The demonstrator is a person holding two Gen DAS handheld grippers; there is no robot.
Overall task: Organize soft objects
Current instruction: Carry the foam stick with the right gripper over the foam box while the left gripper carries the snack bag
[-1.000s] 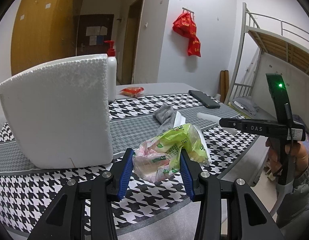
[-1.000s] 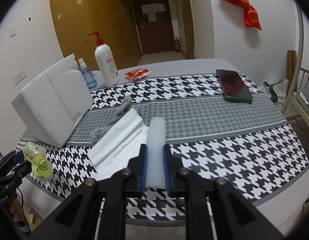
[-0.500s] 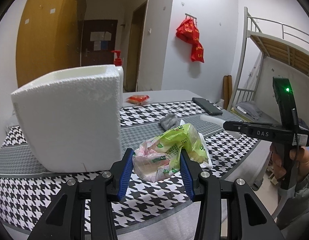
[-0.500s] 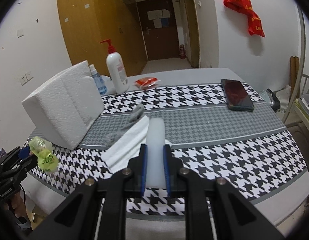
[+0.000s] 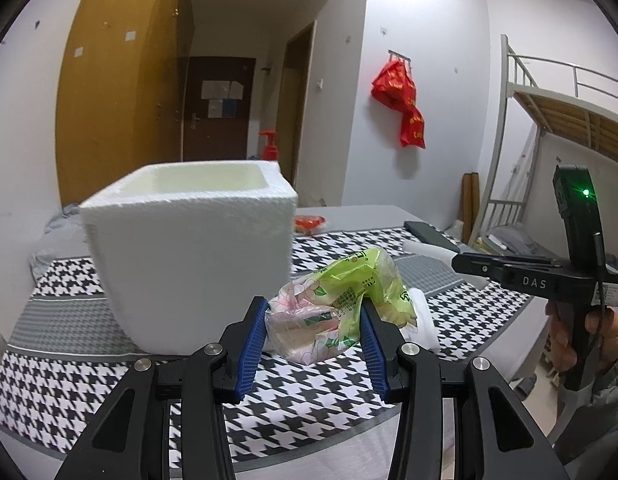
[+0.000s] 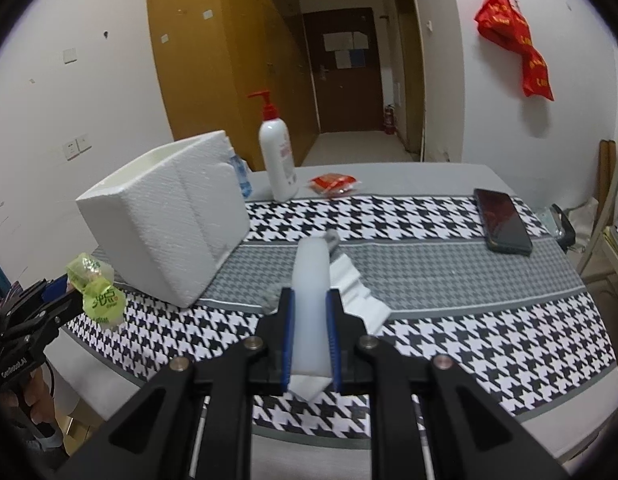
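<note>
Foam box (image 6: 165, 236) hides most of blue-label bottle (image 6: 240, 174)

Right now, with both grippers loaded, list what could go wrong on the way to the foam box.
1. The left gripper pinches only part of the crinkled tissue pack; the slick wrapper might slip out.
2. The white foam strip juts far past the right gripper and could catch the foam box rim, tipping that likely light box.

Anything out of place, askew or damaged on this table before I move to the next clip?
Nothing looks damaged or spilled. The white foam box sits upright and open-topped. Loose soft things lie untidily beside it: a corrugated white foam piece and a grey cloth. A phone and red packet rest flat.
</note>
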